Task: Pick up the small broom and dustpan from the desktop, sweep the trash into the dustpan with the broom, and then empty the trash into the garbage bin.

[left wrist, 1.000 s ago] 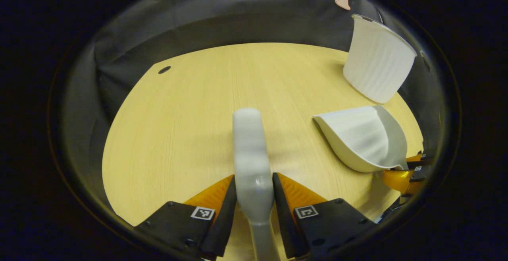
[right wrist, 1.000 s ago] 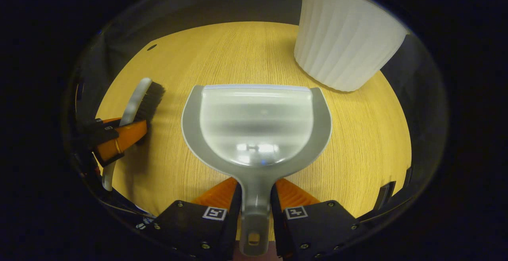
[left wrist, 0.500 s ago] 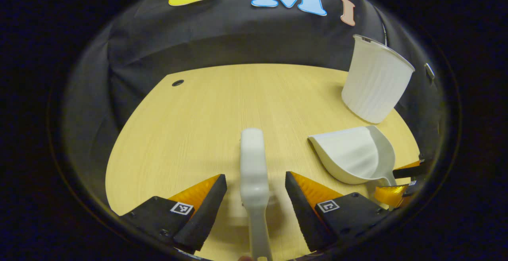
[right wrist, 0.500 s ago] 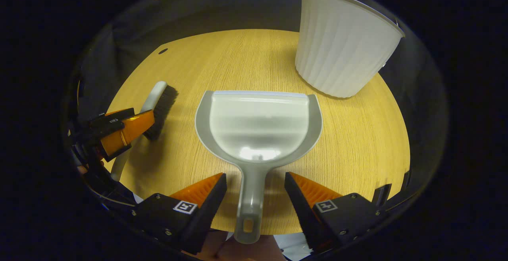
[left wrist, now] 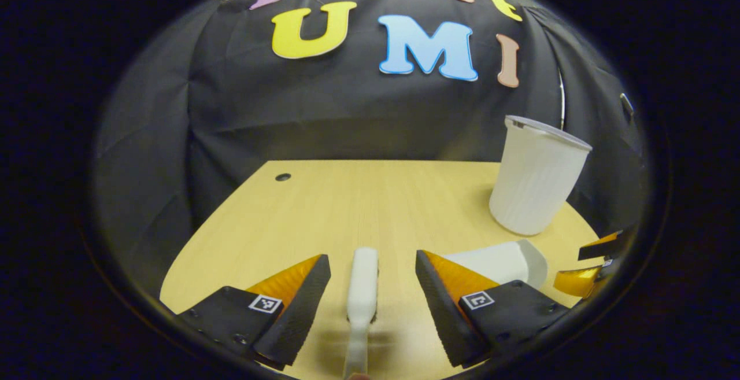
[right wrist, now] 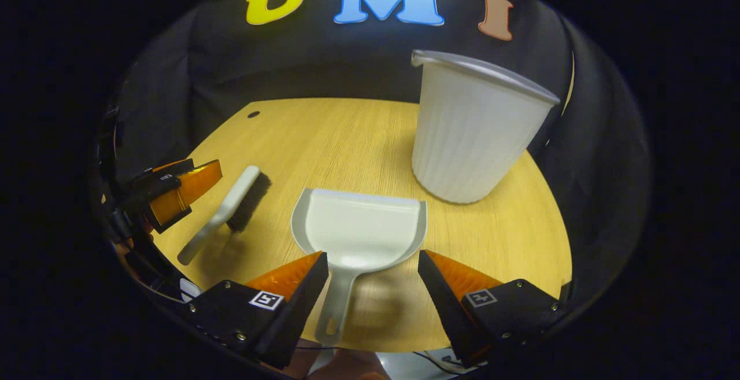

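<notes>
Plastic throughout, both tools look light and stiff, so neither should need much squeeze. On the pale wooden surface (right wrist: pixel 358 131) lies a small white-backed broom with dark bristles (right wrist: pixel 231 209), resting on its side; in the left gripper view its narrow handle runs between the spread fingers of the left claw (left wrist: pixel 373 287), which is wide open and holds nothing. Best hold is probably that slim handle, low near the head, since the bristles are soft and would give. Beside it lies a shallow whitish plastic dustpan (right wrist: pixel 361 229), its smooth and likely slippery stem pointing into the gap of the right claw (right wrist: pixel 373 287), also wide open and empty. Behind the pan, near its right side, stands a ribbed white plastic garbage bin (right wrist: pixel 468 131), upright.
</notes>
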A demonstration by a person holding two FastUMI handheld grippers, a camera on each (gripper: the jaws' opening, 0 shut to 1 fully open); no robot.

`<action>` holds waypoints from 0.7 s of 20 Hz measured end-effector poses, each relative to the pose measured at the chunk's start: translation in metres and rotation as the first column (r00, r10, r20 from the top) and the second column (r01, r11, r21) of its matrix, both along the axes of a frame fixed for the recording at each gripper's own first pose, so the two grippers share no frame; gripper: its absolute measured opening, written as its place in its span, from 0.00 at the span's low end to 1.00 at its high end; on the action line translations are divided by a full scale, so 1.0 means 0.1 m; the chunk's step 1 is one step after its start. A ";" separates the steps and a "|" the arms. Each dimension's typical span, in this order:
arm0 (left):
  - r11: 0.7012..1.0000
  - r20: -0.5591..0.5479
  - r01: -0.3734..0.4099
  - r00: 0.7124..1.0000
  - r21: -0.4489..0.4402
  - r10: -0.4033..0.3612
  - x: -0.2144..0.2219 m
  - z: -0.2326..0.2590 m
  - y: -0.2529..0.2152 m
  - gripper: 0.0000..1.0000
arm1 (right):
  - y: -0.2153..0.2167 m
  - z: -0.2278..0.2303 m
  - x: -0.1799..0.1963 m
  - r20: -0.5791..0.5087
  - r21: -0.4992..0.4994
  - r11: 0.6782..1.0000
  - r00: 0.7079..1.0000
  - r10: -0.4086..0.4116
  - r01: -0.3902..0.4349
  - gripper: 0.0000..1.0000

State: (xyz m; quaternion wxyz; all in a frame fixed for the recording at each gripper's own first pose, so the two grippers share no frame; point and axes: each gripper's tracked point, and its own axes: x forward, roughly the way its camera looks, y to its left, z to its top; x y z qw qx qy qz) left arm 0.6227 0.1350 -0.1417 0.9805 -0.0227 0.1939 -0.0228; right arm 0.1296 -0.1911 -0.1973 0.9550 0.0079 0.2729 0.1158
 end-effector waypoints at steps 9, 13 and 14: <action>1.000 0.295 -0.007 0.955 0.005 0.006 -0.01 1.08 -0.04 0.96 | -0.26 0.82 0.06 0.410 0.035 0.995 0.907 -0.100 0.093 0.97; 1.000 0.369 0.021 0.929 -0.007 -0.017 0.00 1.30 0.00 0.97 | -0.36 0.99 0.04 0.512 0.064 0.981 0.837 -0.192 0.185 0.96; 1.000 0.375 0.027 0.927 -0.008 -0.022 0.02 1.30 0.02 0.96 | -0.39 1.03 0.01 0.526 0.070 0.976 0.824 -0.211 0.205 0.95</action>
